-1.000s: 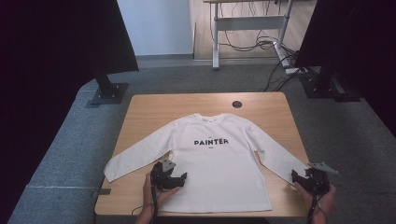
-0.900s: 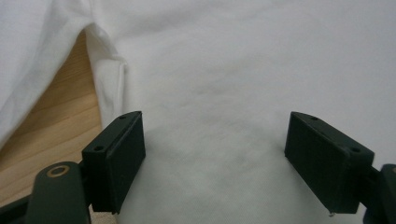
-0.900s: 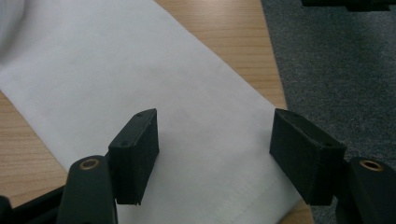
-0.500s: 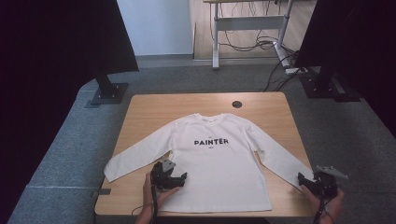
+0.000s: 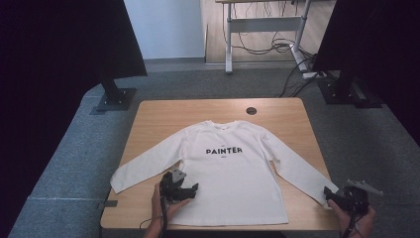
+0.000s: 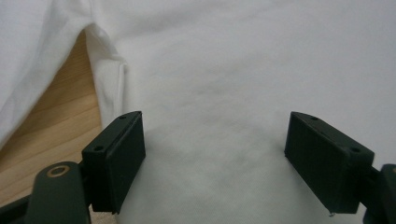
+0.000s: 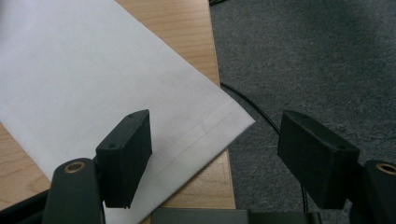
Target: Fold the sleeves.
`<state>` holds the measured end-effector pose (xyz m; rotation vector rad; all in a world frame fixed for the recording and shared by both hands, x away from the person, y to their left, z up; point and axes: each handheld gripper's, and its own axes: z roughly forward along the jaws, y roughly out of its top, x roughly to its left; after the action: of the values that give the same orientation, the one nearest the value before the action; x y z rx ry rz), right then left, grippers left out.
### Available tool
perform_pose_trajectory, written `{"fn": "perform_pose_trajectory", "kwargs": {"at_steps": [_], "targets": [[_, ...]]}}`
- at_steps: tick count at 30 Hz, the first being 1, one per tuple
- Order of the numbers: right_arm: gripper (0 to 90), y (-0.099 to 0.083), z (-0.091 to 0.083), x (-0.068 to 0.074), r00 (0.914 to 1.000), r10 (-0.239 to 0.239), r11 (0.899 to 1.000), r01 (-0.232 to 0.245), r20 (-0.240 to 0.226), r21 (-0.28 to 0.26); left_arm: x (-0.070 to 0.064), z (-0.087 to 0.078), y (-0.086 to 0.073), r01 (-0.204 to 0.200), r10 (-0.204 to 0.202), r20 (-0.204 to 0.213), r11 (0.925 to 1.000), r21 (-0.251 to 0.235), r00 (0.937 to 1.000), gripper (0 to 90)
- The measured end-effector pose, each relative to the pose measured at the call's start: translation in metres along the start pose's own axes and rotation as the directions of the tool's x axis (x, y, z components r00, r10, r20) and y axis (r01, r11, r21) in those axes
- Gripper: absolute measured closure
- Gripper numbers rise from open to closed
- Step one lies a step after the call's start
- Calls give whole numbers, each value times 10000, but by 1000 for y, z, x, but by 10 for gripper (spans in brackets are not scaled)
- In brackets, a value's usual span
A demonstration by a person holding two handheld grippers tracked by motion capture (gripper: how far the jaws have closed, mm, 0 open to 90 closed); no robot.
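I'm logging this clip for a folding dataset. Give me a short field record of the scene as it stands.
garment: white long-sleeved shirt, spread flat, front up, print reads PAINTER
surface: wooden table
left claw: open, over the shirt's lower left body near the sleeve seam
right claw: open, at the right sleeve cuff, which overhangs the table edge
grasp: neither claw shut on fabric
floor: grey carpet

A wooden worktop (image 5: 158, 119) with a round hole (image 5: 251, 110) stands on grey carpet (image 5: 64, 163); beyond it, a desk frame (image 5: 262, 25) with cables (image 5: 277, 47).
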<state>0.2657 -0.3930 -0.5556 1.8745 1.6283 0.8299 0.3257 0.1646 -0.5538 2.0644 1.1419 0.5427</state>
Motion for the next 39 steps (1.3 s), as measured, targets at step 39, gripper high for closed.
{"fn": "perform_pose_trajectory", "kwargs": {"at_steps": [39], "targets": [[571, 1, 5, 1, 9989, 73, 9999, -77, -457, -86, 0, 0, 0, -7, 7, -4, 10000, 5, 10000, 196]]}}
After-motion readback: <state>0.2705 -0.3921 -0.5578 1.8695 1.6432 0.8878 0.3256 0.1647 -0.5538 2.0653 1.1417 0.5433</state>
